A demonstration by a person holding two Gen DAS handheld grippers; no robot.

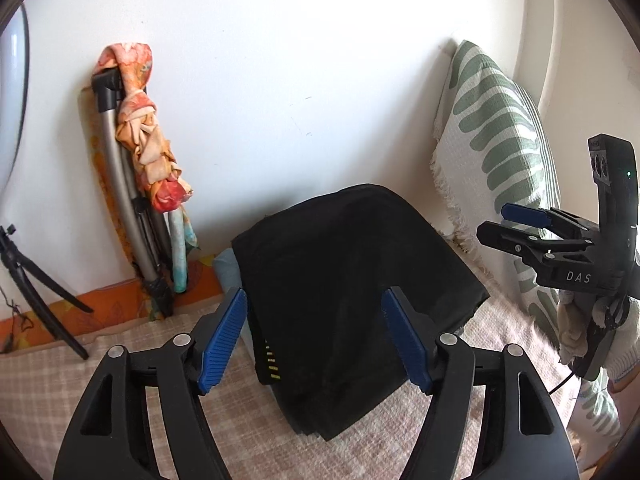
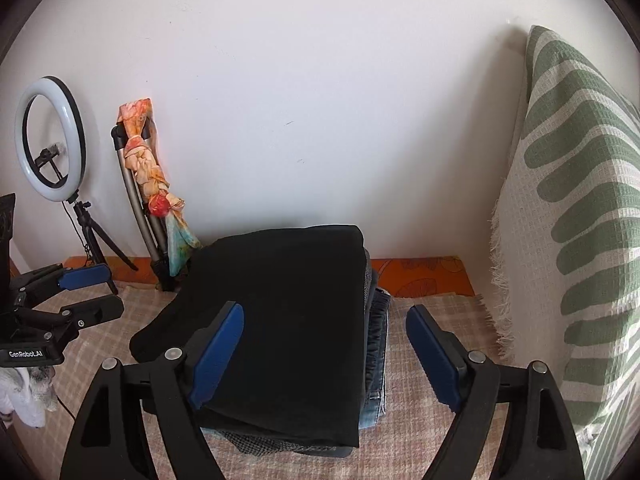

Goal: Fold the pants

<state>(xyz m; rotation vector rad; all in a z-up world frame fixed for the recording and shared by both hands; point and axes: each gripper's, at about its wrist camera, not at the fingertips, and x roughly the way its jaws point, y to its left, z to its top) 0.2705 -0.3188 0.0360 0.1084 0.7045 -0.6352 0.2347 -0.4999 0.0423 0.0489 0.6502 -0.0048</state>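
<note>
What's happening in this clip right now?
A person holds a two-finger gripper in each hand over a checked bedcover. The folded black pants lie on top of a stack of other folded clothes. Both the left gripper and the right gripper are open and hold nothing, their fingers to either side of the pile. A green-patterned pillow leans against the wall at the right, a ring light stands at the left.

A home room, used as a filming corner: a checked beige woven bedcover against a plain white wall, a green-and-white leaf-patterned cushion, and a white ring light on a black tripod.
</note>
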